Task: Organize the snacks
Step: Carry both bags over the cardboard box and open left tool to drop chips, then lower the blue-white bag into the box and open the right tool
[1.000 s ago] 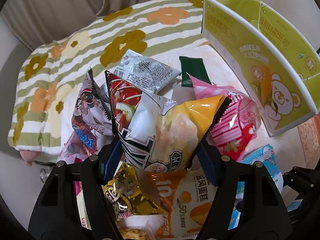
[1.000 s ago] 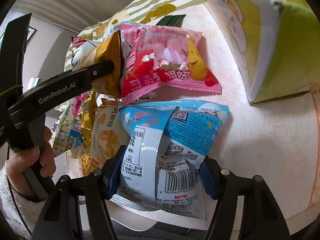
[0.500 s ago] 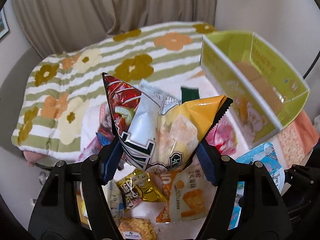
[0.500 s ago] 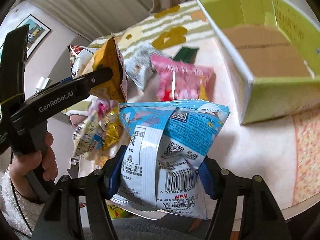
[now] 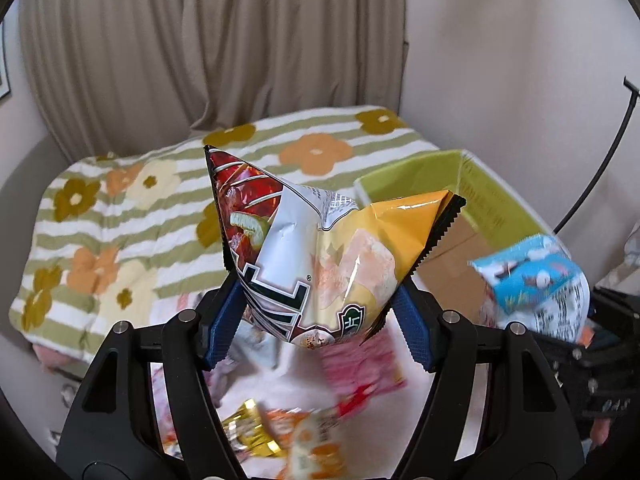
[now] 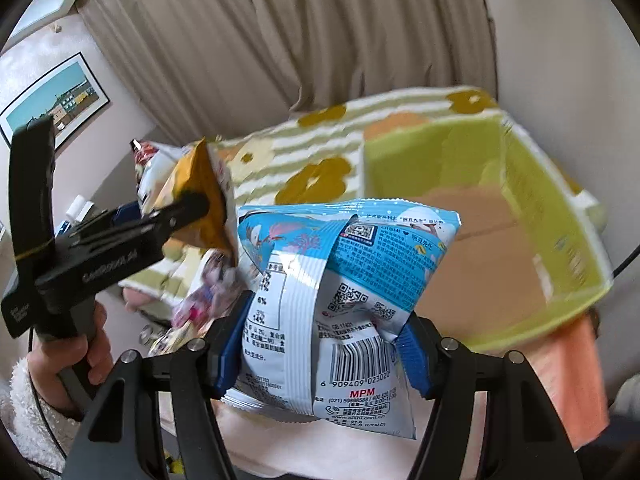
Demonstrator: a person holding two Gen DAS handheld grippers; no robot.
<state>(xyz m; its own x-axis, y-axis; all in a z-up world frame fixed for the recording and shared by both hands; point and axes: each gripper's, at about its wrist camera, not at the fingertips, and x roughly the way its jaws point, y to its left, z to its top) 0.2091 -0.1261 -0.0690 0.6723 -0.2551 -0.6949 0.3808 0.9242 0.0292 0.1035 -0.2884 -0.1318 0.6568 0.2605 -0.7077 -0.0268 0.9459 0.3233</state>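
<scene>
My left gripper (image 5: 318, 316) stayed clamped on the red, white and yellow chip bag (image 5: 320, 248), its blue pads (image 5: 224, 320) pinching the bag's lower part, and my right gripper (image 6: 324, 352) stayed clamped on the blue and white snack packet (image 6: 340, 292) the same way. Since a second earlier I had lifted both bags well clear of the table: the loose snacks (image 5: 304, 432) that had crowded my left fingers now lay blurred far below. The green cardboard box (image 6: 520, 216), previously seen side-on, now showed its open top and brown floor beyond the packet. The floral striped blanket (image 5: 120, 216) and beige curtain (image 5: 208, 40) had risen into view.
</scene>
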